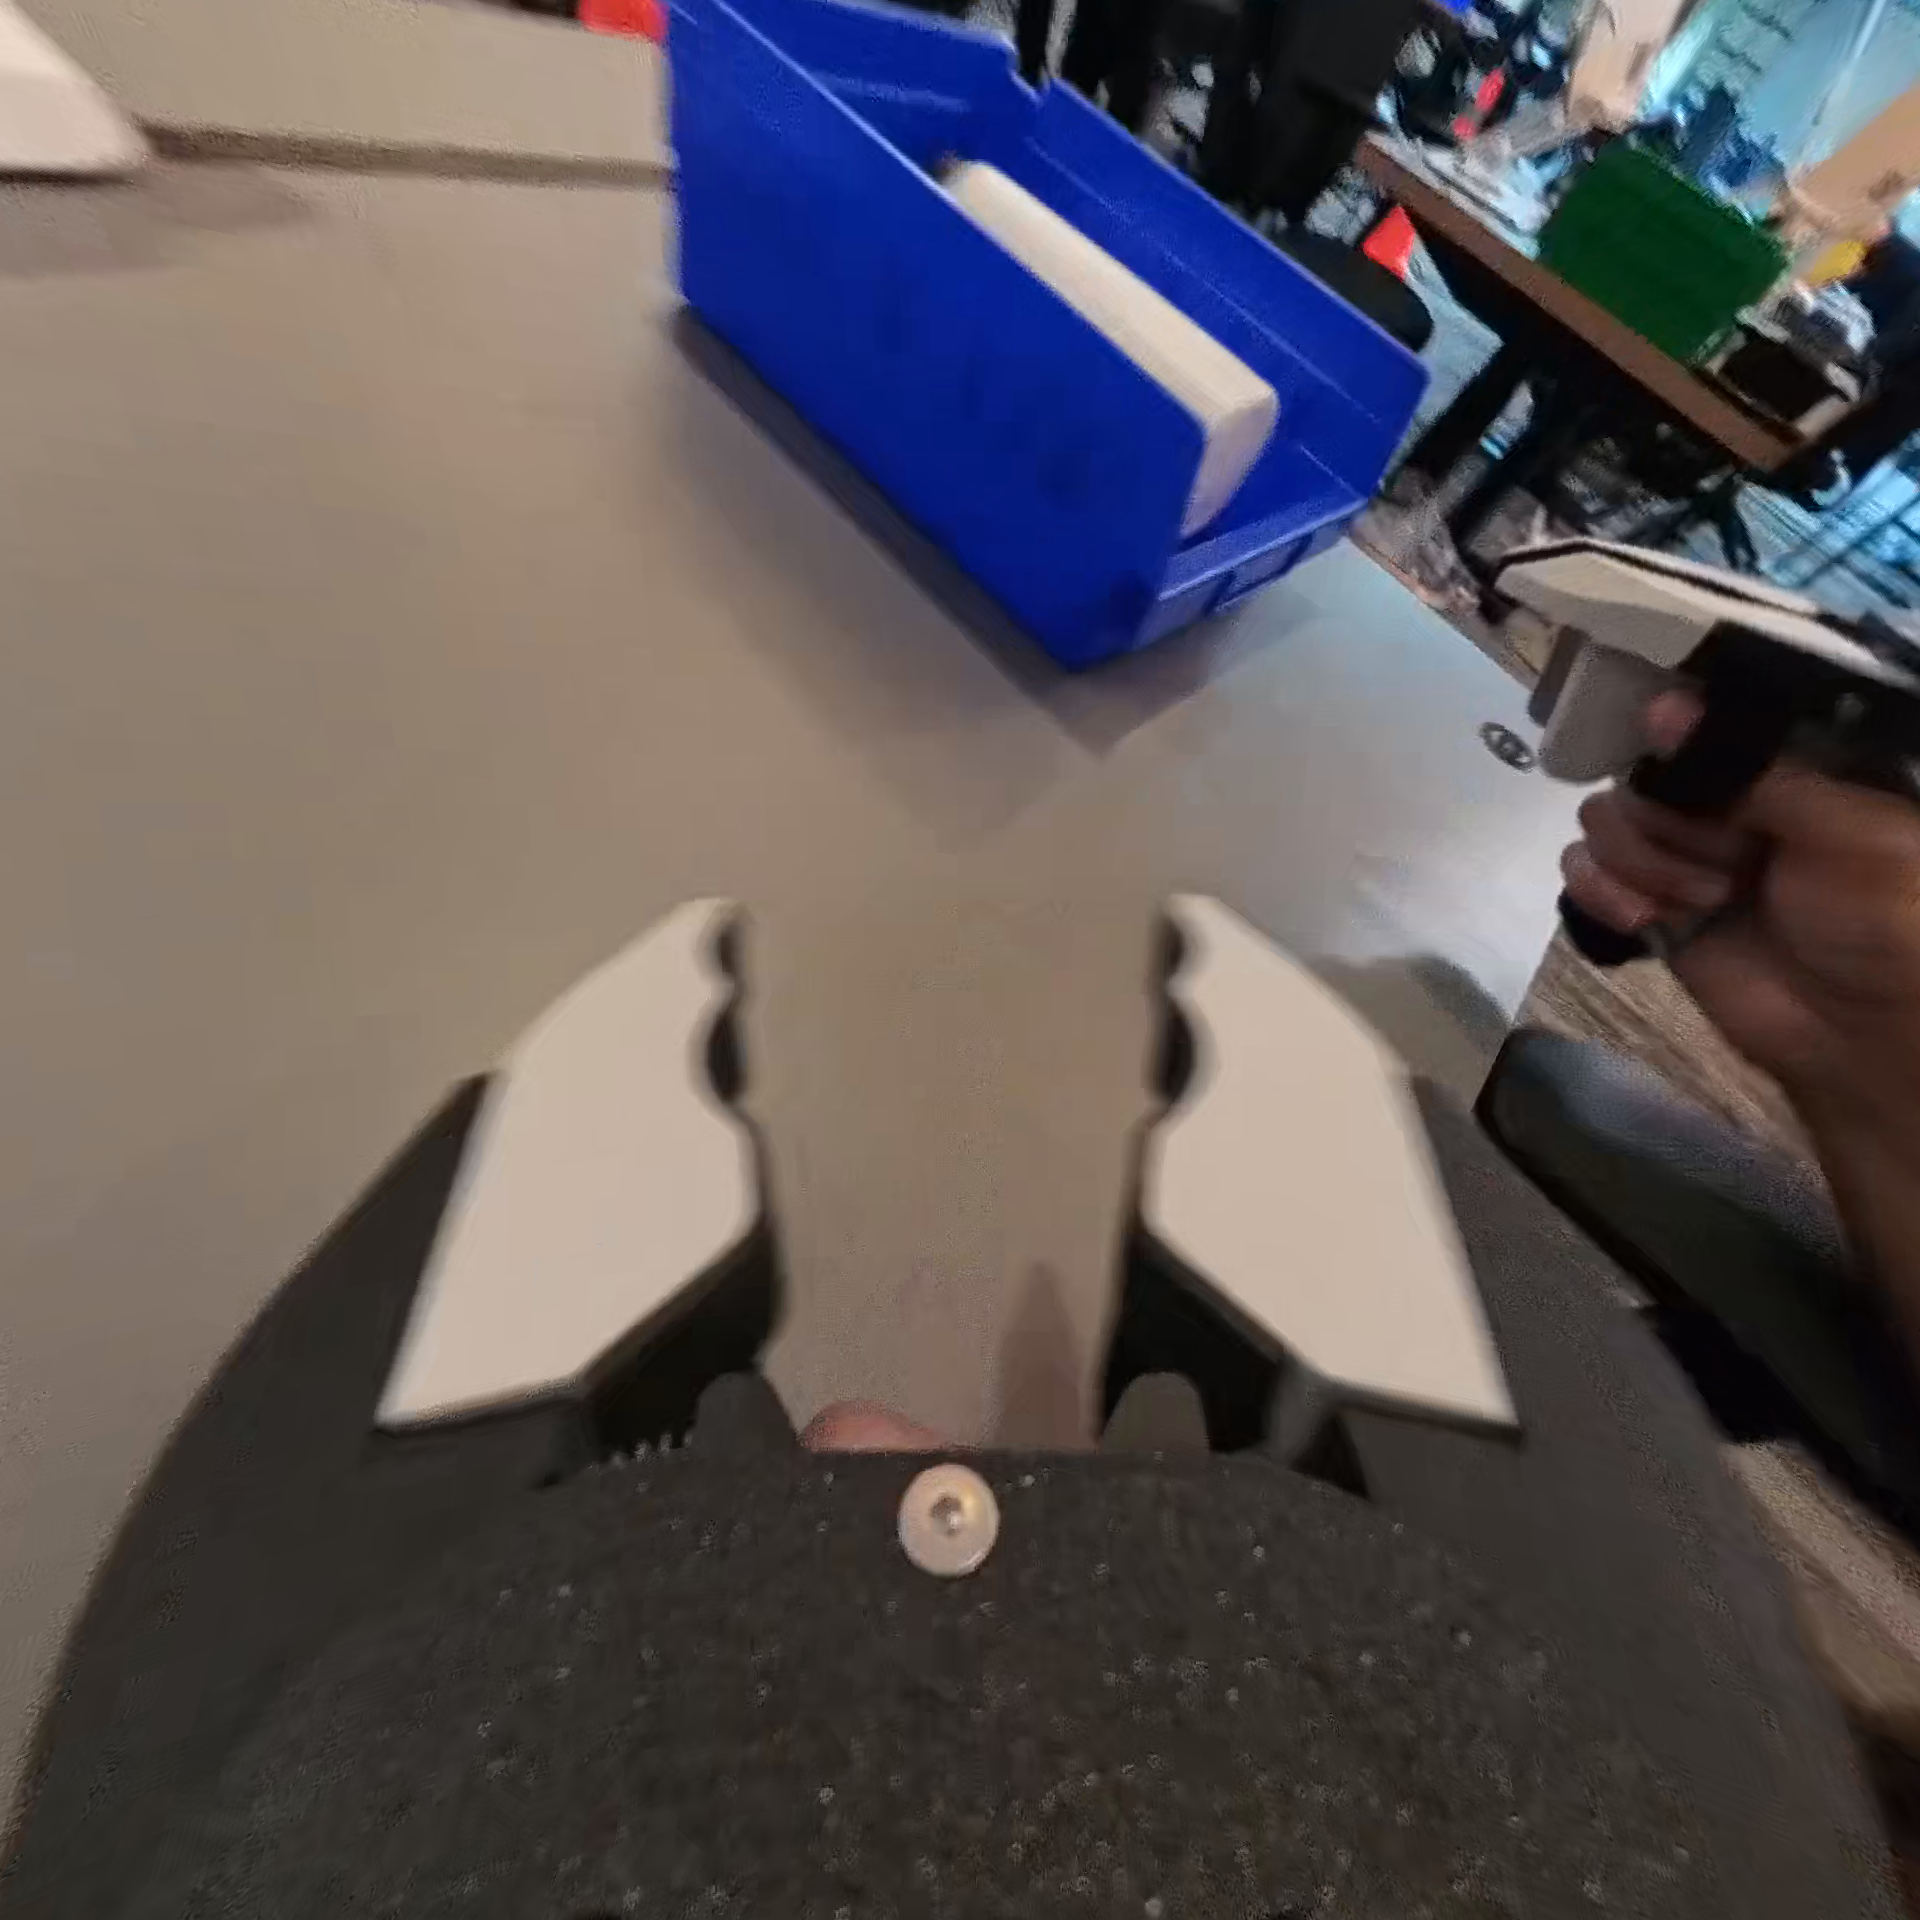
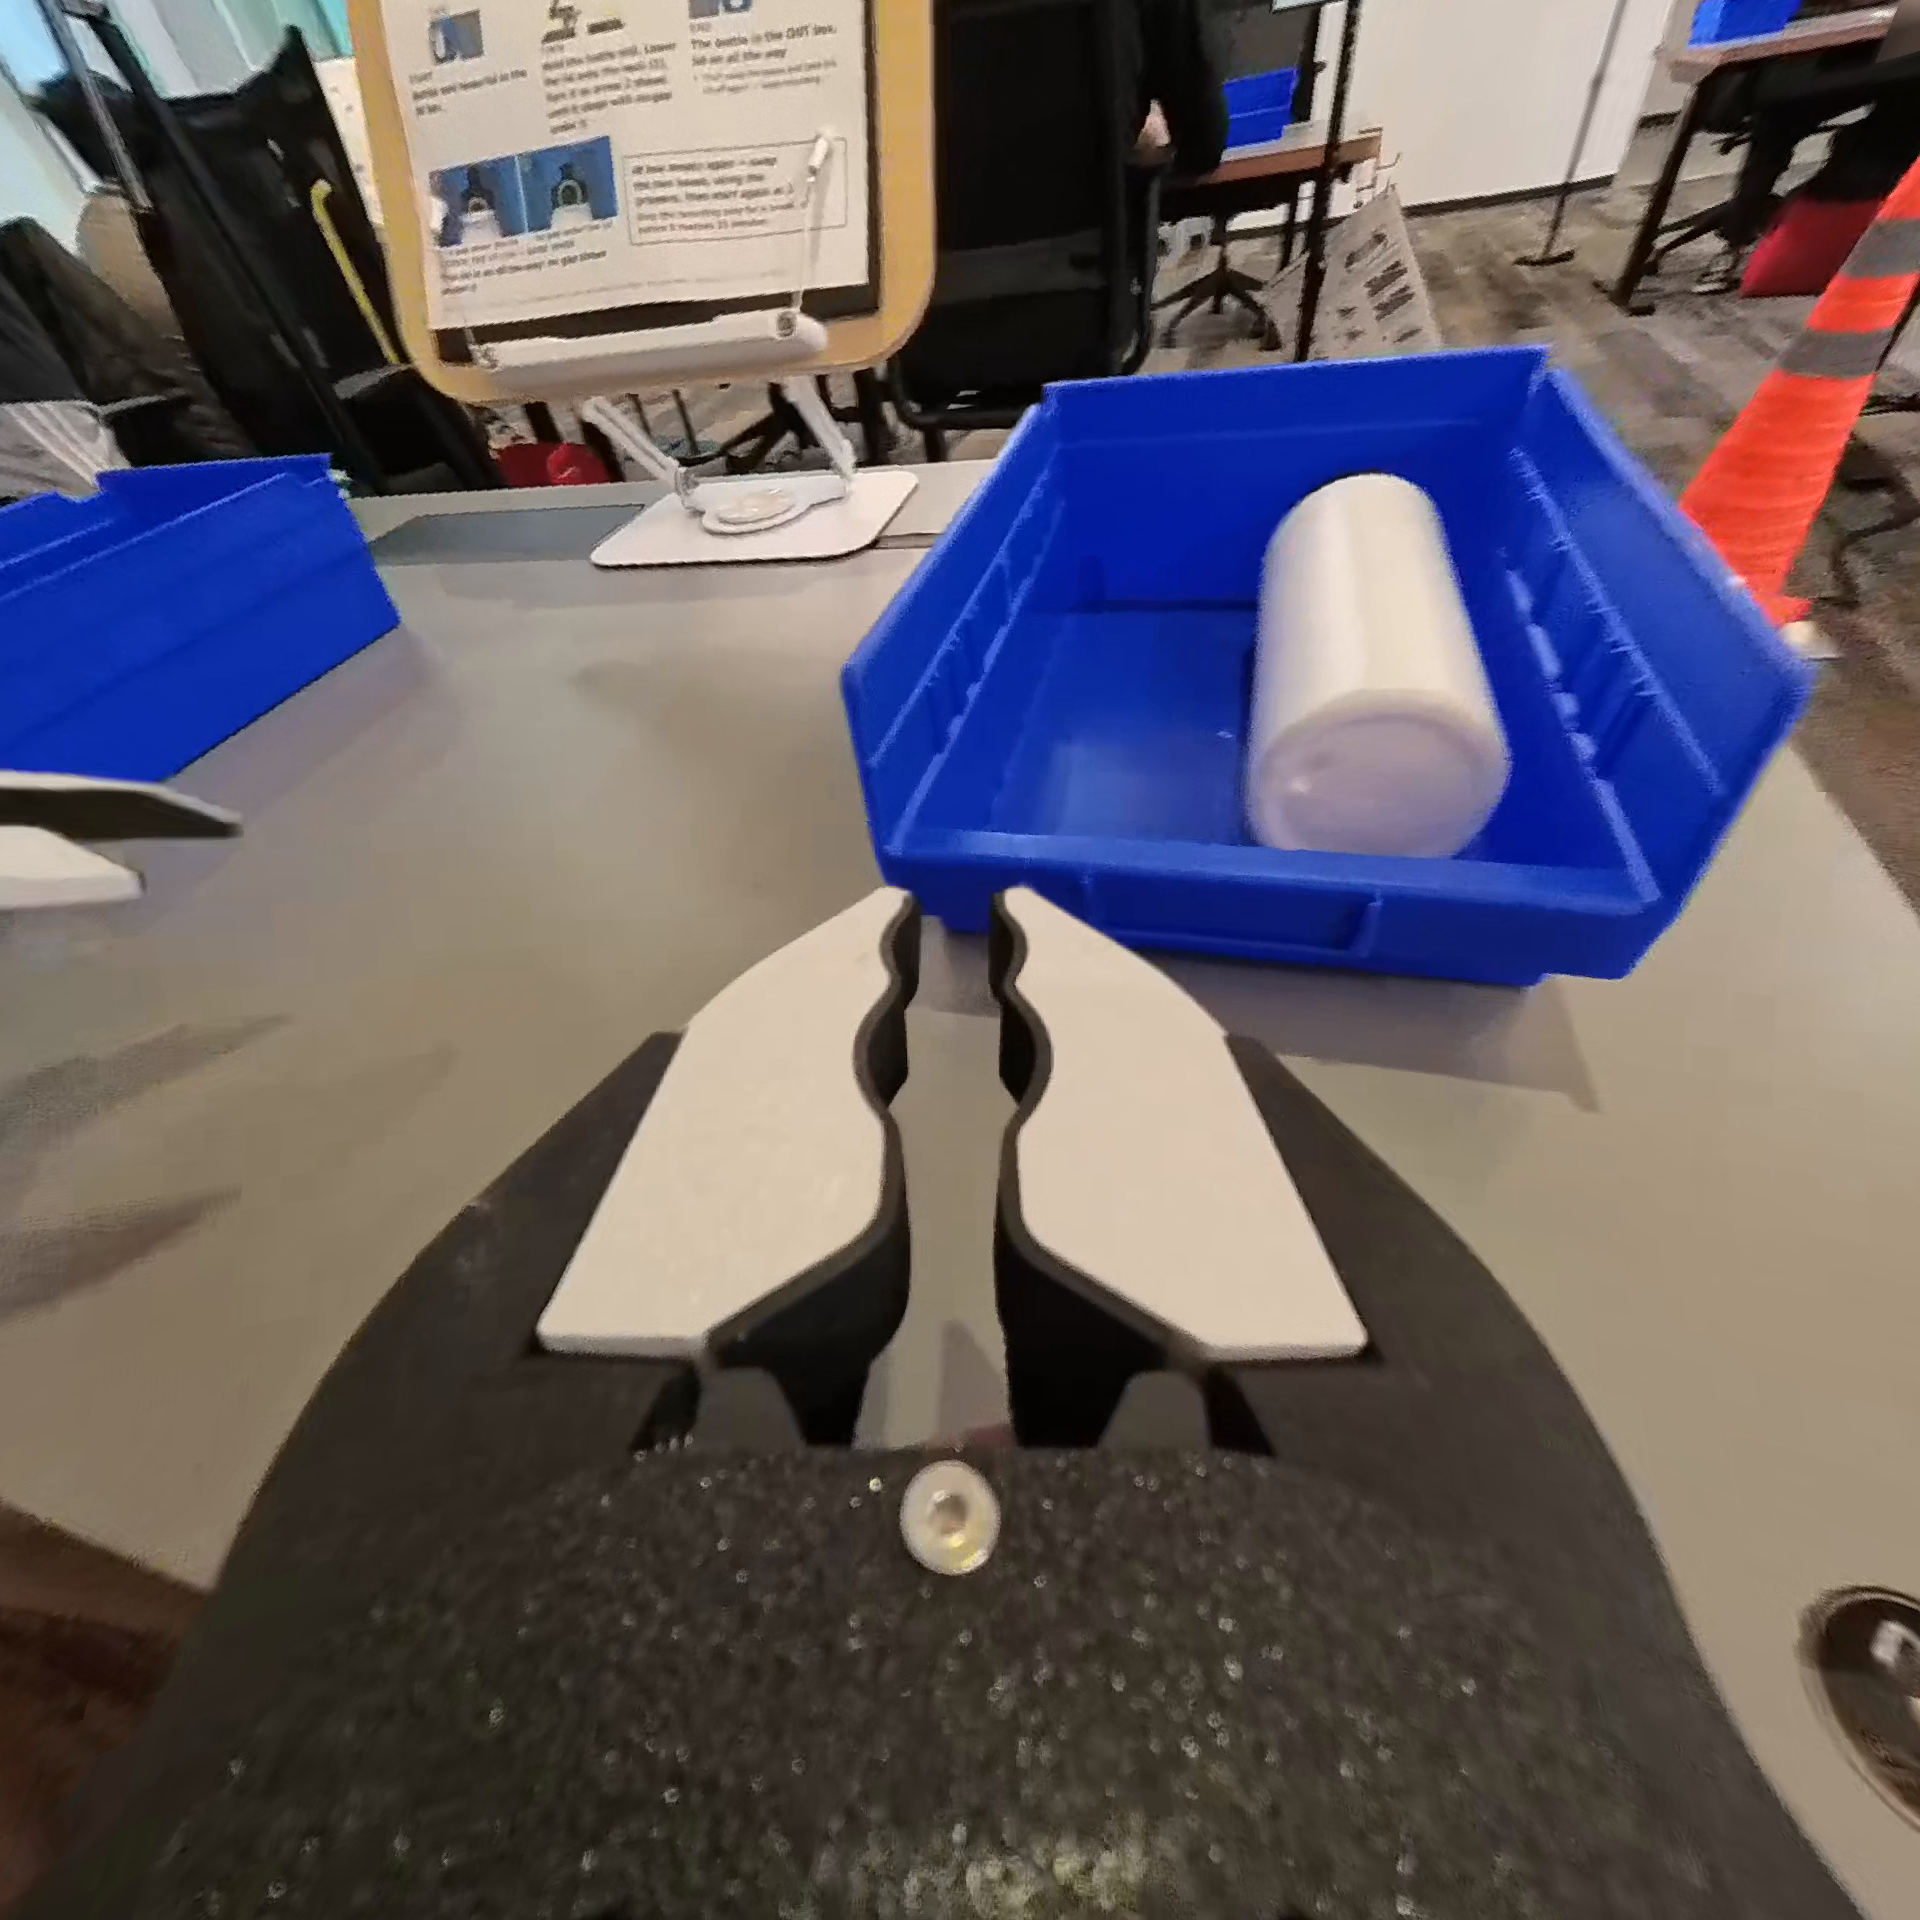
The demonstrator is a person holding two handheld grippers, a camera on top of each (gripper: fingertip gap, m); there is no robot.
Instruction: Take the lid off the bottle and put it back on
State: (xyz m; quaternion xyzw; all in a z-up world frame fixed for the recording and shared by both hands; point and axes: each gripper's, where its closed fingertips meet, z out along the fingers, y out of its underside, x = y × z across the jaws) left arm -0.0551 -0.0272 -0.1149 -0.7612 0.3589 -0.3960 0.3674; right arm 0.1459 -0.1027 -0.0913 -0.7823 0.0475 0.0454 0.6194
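A white bottle [image 2: 1371,665] lies on its side in a blue bin [image 2: 1247,894] on the grey table [image 2: 520,831]. Its flat end faces me and its lid does not show. My right gripper [image 2: 954,914] hovers just in front of the bin's near left corner, its jaws a narrow gap apart with only table between them. My left gripper [image 1: 951,925] is wide open and empty over bare table. In the left wrist view the bin [image 1: 935,395] and the bottle [image 1: 1112,312] lie ahead, and the right gripper [image 1: 1527,582] shows at the right, held by a hand. The left gripper's tips [image 2: 156,852] show at the far left of the right wrist view.
A second blue bin [image 2: 187,603] stands at the table's left. A white stand base [image 2: 758,520] sits at the back edge, with an instruction board [image 2: 644,187] behind it. An orange cone [image 2: 1808,416] stands off the table at the right. A round grommet [image 2: 1870,1683] is set in the table.
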